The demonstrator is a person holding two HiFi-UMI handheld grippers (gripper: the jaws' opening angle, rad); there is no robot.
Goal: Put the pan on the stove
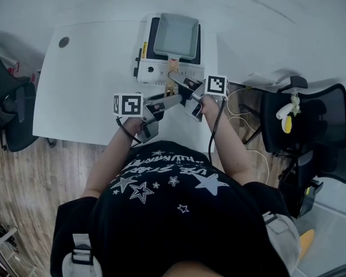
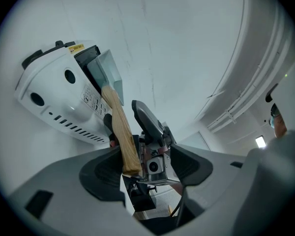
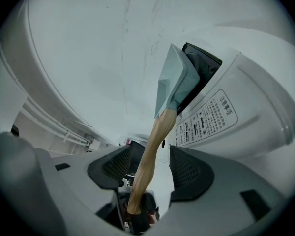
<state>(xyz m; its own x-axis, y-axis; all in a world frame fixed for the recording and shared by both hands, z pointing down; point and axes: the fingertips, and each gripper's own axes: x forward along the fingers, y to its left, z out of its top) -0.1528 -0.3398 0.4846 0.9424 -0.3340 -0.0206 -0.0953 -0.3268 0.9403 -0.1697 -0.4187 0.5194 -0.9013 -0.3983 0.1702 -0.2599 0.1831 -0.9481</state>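
Observation:
A square grey pan (image 1: 176, 34) sits on the white tabletop stove (image 1: 147, 68), its wooden handle (image 1: 172, 77) pointing toward the person. My left gripper (image 1: 172, 101) reaches in from the left and my right gripper (image 1: 181, 84) from the right, both at the handle. In the left gripper view the handle (image 2: 119, 127) lies close to the left jaw of my open left gripper (image 2: 146, 167), with a wide gap on its other side. In the right gripper view the handle (image 3: 150, 156) runs between the spread jaws of my right gripper (image 3: 150, 168), free of both pads, up to the pan (image 3: 174, 80).
The stove stands at the far right of a white table (image 1: 86, 85) that has a cable hole (image 1: 64, 41). Black office chairs stand at the right (image 1: 311, 126) and the left (image 1: 11, 114). Loose cables (image 1: 242, 114) hang off the table's right edge above a wooden floor.

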